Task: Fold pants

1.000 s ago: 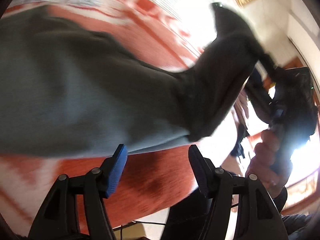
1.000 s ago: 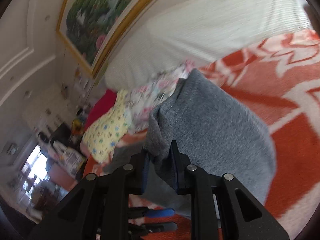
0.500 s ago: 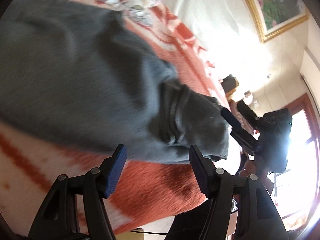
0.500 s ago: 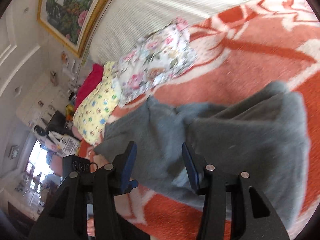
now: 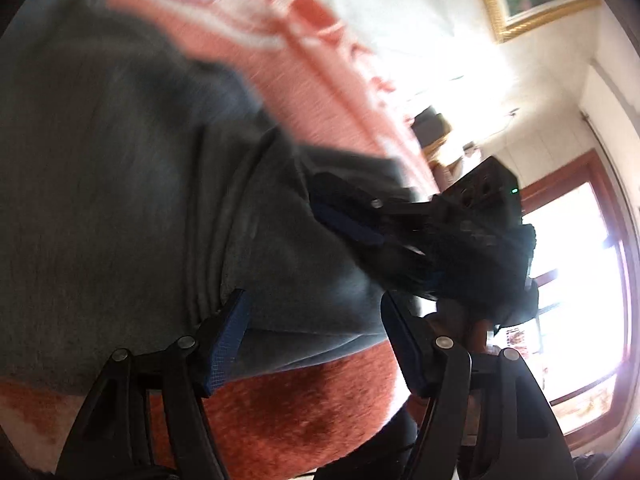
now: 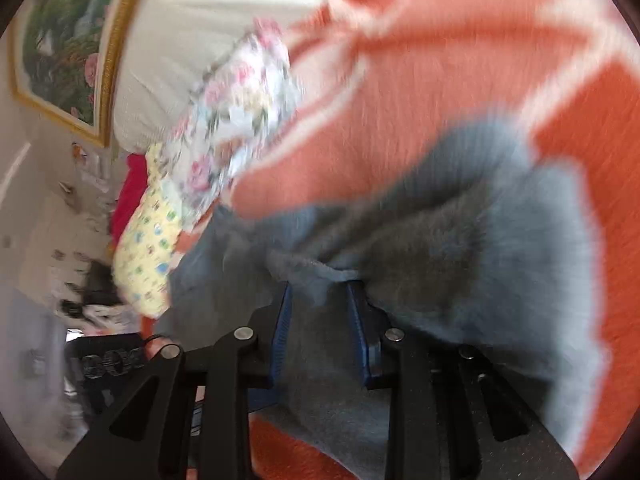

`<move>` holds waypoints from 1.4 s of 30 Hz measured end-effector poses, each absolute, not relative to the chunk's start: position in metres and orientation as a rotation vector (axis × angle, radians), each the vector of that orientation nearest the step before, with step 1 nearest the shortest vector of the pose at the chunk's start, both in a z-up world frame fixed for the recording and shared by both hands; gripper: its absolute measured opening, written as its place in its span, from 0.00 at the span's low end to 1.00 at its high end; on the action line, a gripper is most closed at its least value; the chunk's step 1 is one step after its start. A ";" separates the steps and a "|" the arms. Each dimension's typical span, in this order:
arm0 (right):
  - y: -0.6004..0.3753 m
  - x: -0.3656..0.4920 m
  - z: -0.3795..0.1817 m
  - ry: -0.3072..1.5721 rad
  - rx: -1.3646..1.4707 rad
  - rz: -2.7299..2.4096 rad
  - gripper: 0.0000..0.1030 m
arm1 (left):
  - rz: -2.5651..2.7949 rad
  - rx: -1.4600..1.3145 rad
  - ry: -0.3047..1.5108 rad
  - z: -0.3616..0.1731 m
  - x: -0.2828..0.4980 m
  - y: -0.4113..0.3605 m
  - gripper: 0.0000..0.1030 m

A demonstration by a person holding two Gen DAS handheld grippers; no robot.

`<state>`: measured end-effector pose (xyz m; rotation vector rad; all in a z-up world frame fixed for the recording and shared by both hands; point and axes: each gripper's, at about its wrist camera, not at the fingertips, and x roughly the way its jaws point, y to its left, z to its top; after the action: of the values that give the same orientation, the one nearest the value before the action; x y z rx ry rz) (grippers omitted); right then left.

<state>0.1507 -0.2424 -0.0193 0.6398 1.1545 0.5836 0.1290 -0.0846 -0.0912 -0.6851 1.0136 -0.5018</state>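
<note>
The grey pants (image 5: 132,200) lie on an orange and white blanket (image 5: 288,412) on a bed. My left gripper (image 5: 316,312) is open, its blue pads wide apart at the pants' near edge. My right gripper (image 6: 318,292) is open with its jaws partly apart, and a bunched fold of the grey pants (image 6: 460,264) sits at its tips. In the left wrist view the right gripper (image 5: 360,216) rests over the pants at the right. Both views are blurred by motion.
A floral pillow (image 6: 236,116) and a yellow patterned pillow (image 6: 148,240) lie at the head of the bed beside a white headboard (image 6: 224,12). A gold-framed painting (image 6: 60,40) hangs on the wall. A bright window (image 5: 576,280) is at the right.
The right gripper let go of the raised pants, and the fabric dropped onto the blanket. It has since moved back down to the pants with narrower jaws. The left gripper moved closer to the pants.
</note>
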 end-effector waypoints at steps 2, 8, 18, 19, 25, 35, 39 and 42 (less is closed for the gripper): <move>-0.235 0.148 -0.022 1.168 0.623 0.606 0.26 | -0.517 -0.721 1.017 -0.098 0.125 -0.079 0.66; -0.223 0.147 0.001 1.123 0.573 0.630 0.29 | -0.441 -0.709 0.955 -0.082 0.095 -0.049 0.67; -0.146 0.154 0.031 1.118 0.400 0.751 0.29 | -0.214 -0.893 0.795 -0.069 0.044 0.060 0.68; -0.140 0.154 0.031 1.122 0.392 0.761 0.29 | -0.195 -0.904 0.784 -0.068 0.040 0.068 0.68; -0.100 0.151 0.032 1.150 0.341 0.815 0.35 | -0.091 -0.966 0.730 -0.068 0.011 0.110 0.69; -0.056 0.141 0.033 1.169 0.239 0.872 0.46 | 0.084 -1.046 0.636 -0.077 -0.027 0.168 0.72; -0.050 0.141 0.031 1.177 0.229 0.873 0.47 | 0.141 -1.053 0.606 -0.079 -0.035 0.184 0.72; -0.043 0.141 0.028 1.185 0.218 0.876 0.48 | 0.171 -1.080 0.586 -0.084 -0.042 0.201 0.74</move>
<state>0.1414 -0.0433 0.0276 0.2183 1.1849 0.8755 -0.0419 0.2008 -0.0835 -1.0804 0.5862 0.1710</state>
